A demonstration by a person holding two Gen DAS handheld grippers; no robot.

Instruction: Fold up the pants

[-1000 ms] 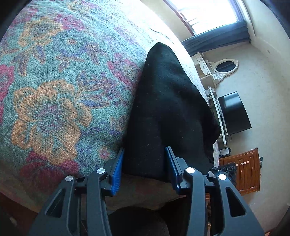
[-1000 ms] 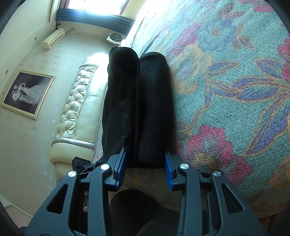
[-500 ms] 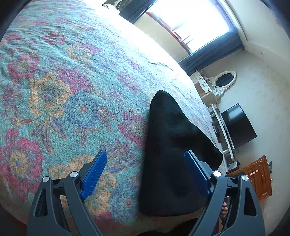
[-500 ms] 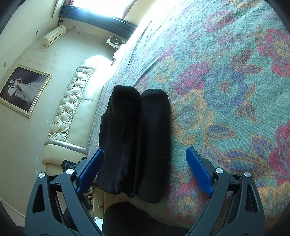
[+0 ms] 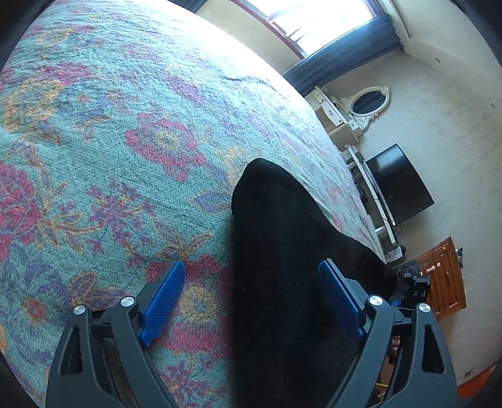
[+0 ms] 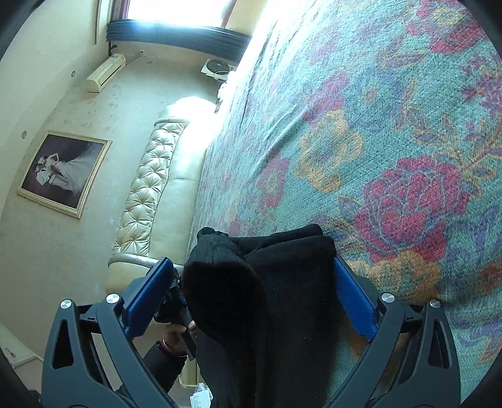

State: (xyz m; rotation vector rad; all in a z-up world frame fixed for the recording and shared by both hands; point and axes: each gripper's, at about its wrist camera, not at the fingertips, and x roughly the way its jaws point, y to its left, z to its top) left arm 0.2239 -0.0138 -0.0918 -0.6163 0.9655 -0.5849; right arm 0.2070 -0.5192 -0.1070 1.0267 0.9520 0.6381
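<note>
Black folded pants (image 5: 282, 251) lie on the floral bedspread (image 5: 125, 141), near its edge. My left gripper (image 5: 251, 263) hovers over their near part, open wide. Its right blue pad (image 5: 340, 298) is above the cloth and its left pad (image 5: 164, 298) is above the bedspread. In the right wrist view the pants (image 6: 282, 298) are a thick bundle of two rolls between the wide, still opening jaws of my right gripper (image 6: 251, 260). The pads (image 6: 147, 298) do not press on the bundle.
A cream tufted headboard (image 6: 144, 194) and a framed picture (image 6: 62, 172) are left of the bed. A hand (image 6: 172, 342) with the other gripper shows beside the bundle. A television (image 5: 398, 185), a wooden cabinet (image 5: 445, 276) and a window (image 5: 320, 22) are on the far side.
Both grippers let go of the near edge of the pants and opened wide. Both have since shifted across the bed edge, and the bundle now sits closer in the right wrist view.
</note>
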